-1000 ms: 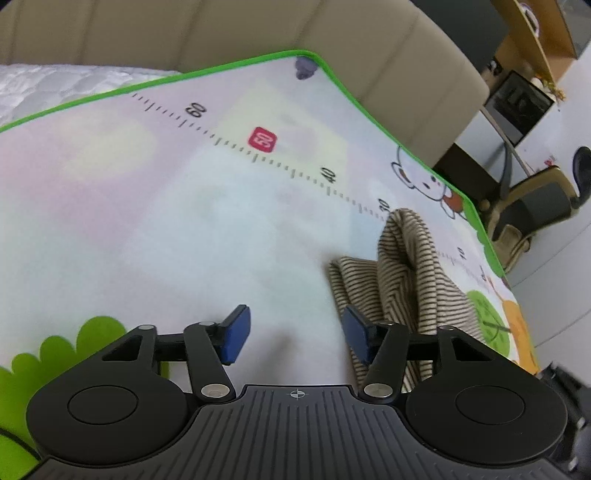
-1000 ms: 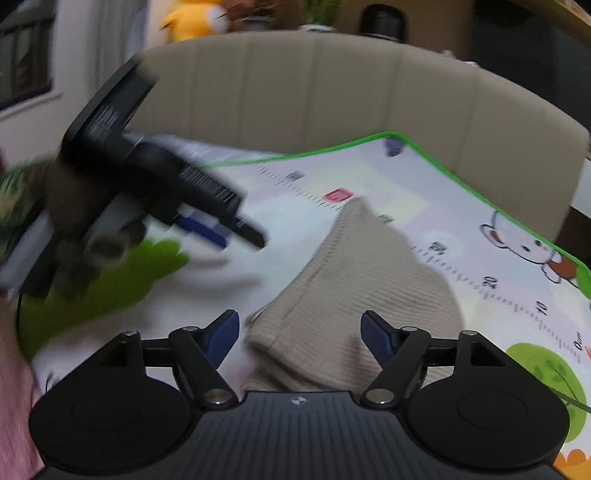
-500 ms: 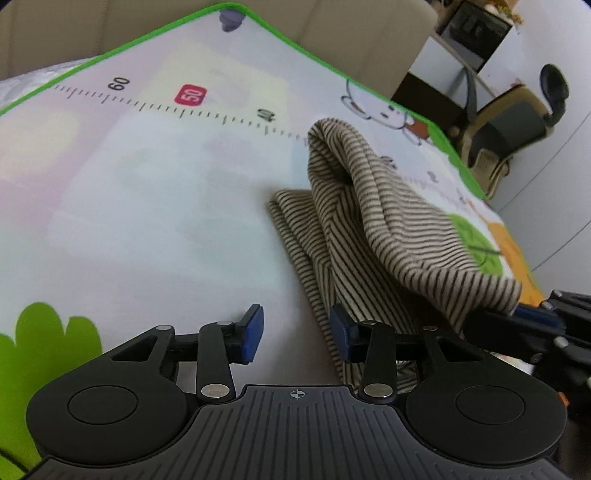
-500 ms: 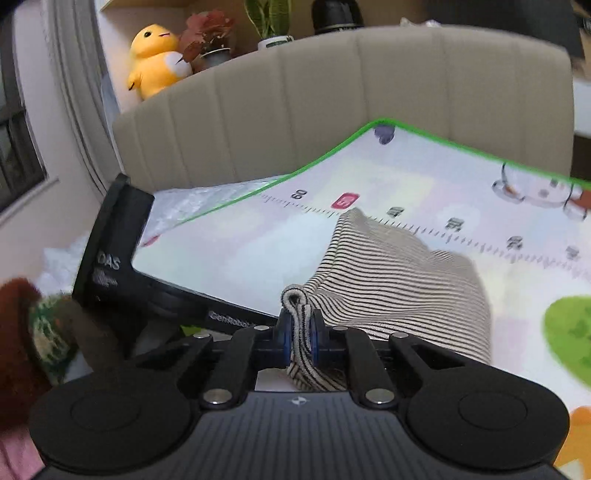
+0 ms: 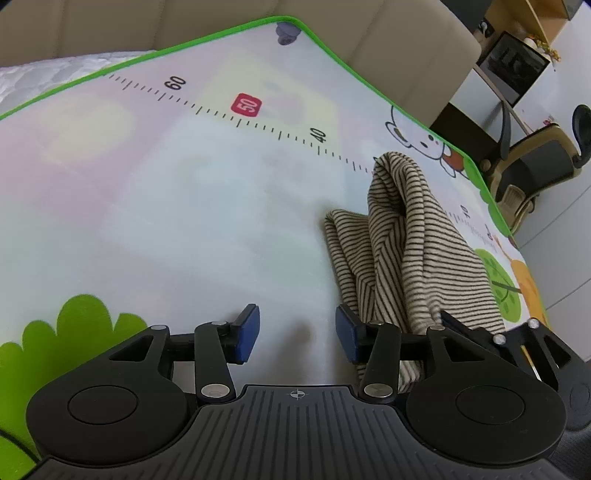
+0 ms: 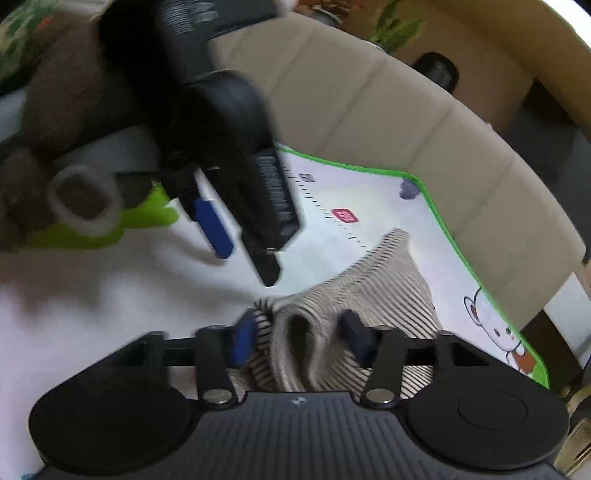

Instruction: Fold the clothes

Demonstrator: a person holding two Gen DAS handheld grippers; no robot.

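Note:
A beige, dark-striped garment (image 5: 406, 243) lies bunched on the printed play mat (image 5: 184, 206), to the right of my left gripper (image 5: 297, 338). The left gripper is open and empty over the mat, its right finger close beside the cloth. In the right wrist view the garment (image 6: 391, 284) has a thick fold sitting between the fingers of my right gripper (image 6: 297, 339), whose jaws stand apart around it. The left gripper (image 6: 221, 206) shows blurred above and to the left. In the left wrist view the right gripper (image 5: 506, 339) touches the cloth's near end.
A beige padded headboard (image 5: 369, 33) runs behind the mat. The mat's green edge (image 5: 487, 192) drops off on the right, with a chair (image 5: 535, 162) and shelving beyond. A quilted white cover (image 5: 55, 70) lies at the far left.
The right gripper, shut on a fold half a second ago, now has its jaws apart with the cloth between them. The left gripper's jaws have widened and it has shifted left of the garment.

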